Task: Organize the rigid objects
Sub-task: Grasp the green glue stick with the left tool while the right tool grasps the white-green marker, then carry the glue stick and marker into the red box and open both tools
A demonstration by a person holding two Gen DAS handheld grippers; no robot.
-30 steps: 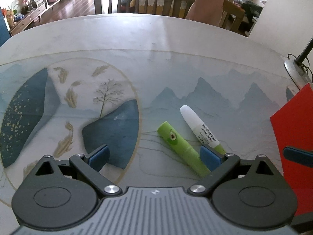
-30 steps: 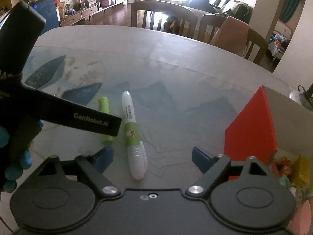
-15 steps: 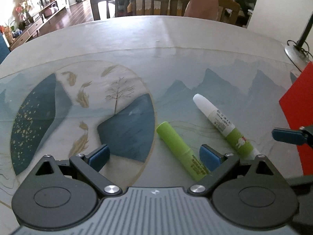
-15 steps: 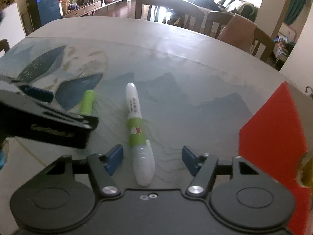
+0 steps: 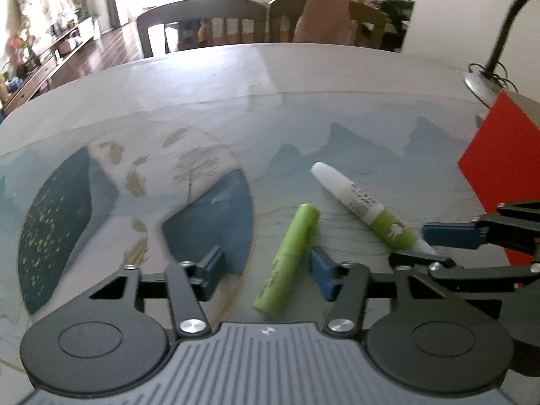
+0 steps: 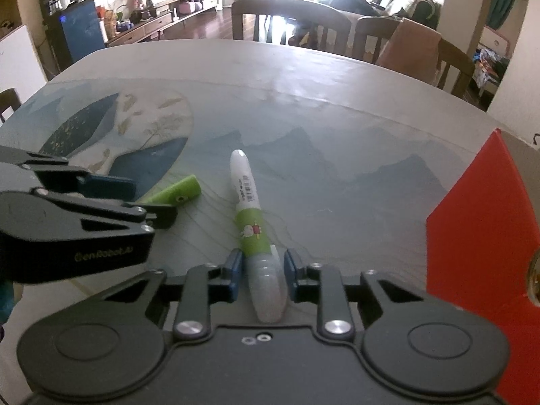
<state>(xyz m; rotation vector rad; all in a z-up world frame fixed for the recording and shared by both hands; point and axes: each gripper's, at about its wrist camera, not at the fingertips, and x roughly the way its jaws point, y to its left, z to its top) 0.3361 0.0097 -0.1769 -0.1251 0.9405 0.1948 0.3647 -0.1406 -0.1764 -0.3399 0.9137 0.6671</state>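
The right tongs (image 6: 260,270) have just been closing, and now they squeeze the clear back end of the white and green pen (image 6: 248,202). The rest of the pen sticks out in front of them, and its white tip lies on the surface (image 6: 303,128). The grip is at the very end of the pen. So when it goes up, the long front part could droop or swing, and the pen could slip out and roll away.

The left tongs (image 5: 265,270) have just been closing too. They are half shut, and the green tube (image 5: 290,260) lies between them. It sits close beside the right blue pad, maybe just touching it. The left pad (image 5: 211,271) is well apart from it. So the tube is not held yet. It also lies a bit crooked between the pads. I think the closing pads may push it sideways or spin it, and a round tube can squirt out forward.

The two tongs are very near each other. They could bump when they lift. The red box (image 6: 486,229) stands just to the right of the right tongs, and a swinging pen might hit its wall.
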